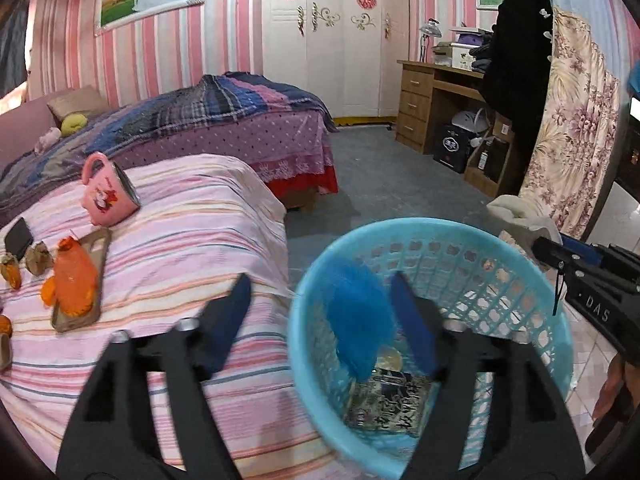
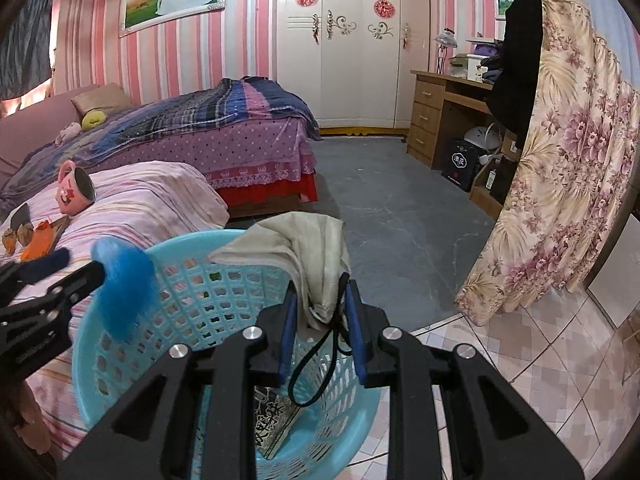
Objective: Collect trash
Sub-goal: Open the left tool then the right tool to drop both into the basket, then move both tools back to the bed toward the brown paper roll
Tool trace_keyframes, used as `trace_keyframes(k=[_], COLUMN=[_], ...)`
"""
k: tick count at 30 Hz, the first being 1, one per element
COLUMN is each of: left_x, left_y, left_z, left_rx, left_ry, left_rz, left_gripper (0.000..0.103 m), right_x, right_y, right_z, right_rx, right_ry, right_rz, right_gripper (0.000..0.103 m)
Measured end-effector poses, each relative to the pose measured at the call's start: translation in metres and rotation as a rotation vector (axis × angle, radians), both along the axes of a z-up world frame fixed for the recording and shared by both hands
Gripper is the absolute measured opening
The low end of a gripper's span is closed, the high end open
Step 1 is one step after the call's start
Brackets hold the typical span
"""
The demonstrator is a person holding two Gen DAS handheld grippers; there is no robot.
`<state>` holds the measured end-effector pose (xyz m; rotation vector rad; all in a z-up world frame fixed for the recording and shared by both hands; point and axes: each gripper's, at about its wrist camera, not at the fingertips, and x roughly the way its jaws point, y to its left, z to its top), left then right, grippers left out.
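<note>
The right tool (image 2: pixel 320 326), clamped on a pale cloth (image 2: pixel 304 248) above the blue basket (image 2: pixel 188 312), could drop it outside the rim beside the bed's (image 1: pixel 180 216) edge (left tool (image 1: pixel 320 312) wide open, blue fluff (image 1: pixel 358 316) between its fingers).

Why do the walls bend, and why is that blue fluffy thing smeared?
Both views are fisheye, so the striped walls bow near the edges; the blue fluffy piece is motion-blurred in the left wrist view and softer still in the right, while the basket stays fairly sharp.
</note>
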<state>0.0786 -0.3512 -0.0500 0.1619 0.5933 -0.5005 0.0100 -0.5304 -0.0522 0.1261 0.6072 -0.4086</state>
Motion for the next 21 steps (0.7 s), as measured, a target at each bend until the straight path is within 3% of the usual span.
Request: trace_keyframes(k=[3, 15, 17, 19, 21], left_x=[0.003, 0.005, 0.005, 0.006, 0.008], left_y=[0.009, 0.06, 0.069, 0.079, 0.091], left_z=[0.002, 0.017, 0.019, 0.021, 0.024], left_rx=[-0.002, -0.007, -0.007, -0.004, -0.004], left_ry=[-0.004, -0.039, -0.043, -0.049, -0.056], left_rz=[0.022, 0.128, 0.143, 0.161, 0.181], left_gripper=[0.085, 0.095, 0.095, 0.096, 0.097], right_x=[0.0, 0.009, 0.012, 0.012, 0.013], right_y=[0.001, 0.012, 0.018, 0.022, 0.028], right_z=[0.0, -0.003, -0.003, -0.003, -0.002], right_rx=[0.007, 0.016, 0.011, 0.002, -0.01], right_ry=[-0.006, 0.0, 0.004, 0.001, -0.002], right_rz=[0.003, 0.035, 0.039, 0.038, 0.033], right_gripper=[0.024, 0.027, 0.041, 0.068, 0.076])
